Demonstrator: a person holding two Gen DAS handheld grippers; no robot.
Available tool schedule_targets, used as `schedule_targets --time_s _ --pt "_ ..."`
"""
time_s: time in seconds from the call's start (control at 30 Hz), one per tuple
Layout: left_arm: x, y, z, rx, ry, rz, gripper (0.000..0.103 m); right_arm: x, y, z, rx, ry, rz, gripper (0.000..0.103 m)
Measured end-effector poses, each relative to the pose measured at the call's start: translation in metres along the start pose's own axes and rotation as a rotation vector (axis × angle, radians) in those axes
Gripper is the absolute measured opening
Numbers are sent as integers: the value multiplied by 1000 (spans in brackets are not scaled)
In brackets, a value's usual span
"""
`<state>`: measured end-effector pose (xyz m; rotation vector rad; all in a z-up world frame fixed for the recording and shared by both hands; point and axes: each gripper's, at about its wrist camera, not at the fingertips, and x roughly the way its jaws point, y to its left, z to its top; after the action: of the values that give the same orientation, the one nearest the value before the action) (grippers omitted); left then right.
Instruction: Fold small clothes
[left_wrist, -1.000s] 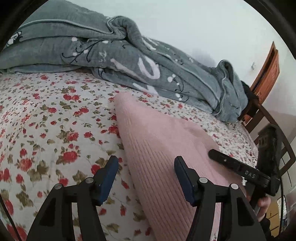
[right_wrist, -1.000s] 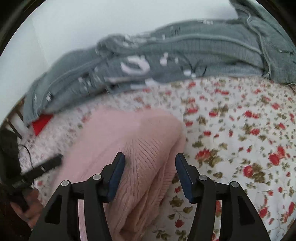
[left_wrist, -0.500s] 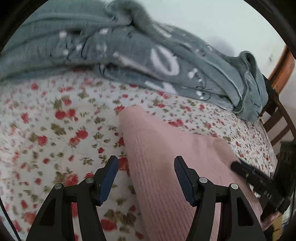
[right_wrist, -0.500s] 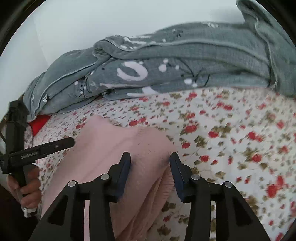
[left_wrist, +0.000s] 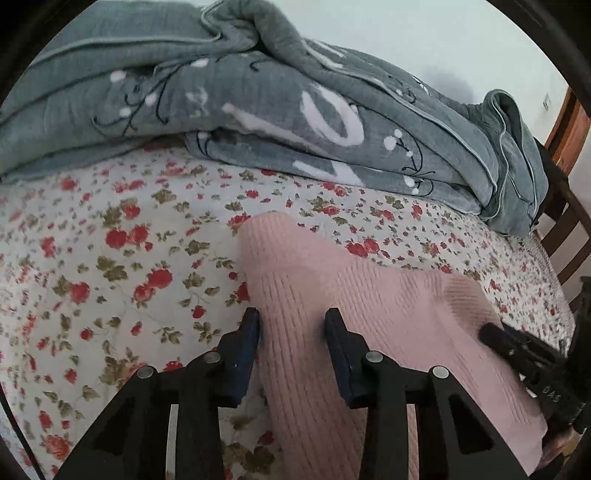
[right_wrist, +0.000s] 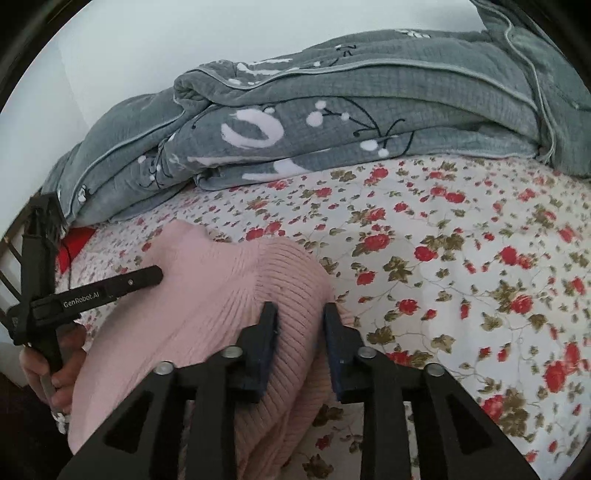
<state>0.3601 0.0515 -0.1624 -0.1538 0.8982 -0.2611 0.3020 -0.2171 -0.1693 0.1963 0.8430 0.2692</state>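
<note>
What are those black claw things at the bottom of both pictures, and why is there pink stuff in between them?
Those are no robot's claws. A person holds one hand-held gripper in each hand, and a small camera sits on each, looking forward along its two fingers. That is why you see two round pictures: one from the left hand-held gripper, one from the right hand-held gripper. Each camera also catches the other tool at its edge, and the right one shows the person's hand on a handle.

The pink stuff is a pink knitted garment lying on a flowered bedsheet, with a grey blanket bunched up behind it. Both grippers have just been closing, each over a folded edge of the garment, and their pads now pinch it, probably to fold it.
</note>
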Motion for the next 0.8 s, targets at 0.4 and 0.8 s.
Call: schedule_targets --time_s 0.4,0.8 --pt "-92 -31 -81 8 -7 24 57 -76 12 -61 -27 -47 -71 44" --pt "-222 -72 -151 14 -107 112 61 -205 42 -109 -31 -74 -187 63"
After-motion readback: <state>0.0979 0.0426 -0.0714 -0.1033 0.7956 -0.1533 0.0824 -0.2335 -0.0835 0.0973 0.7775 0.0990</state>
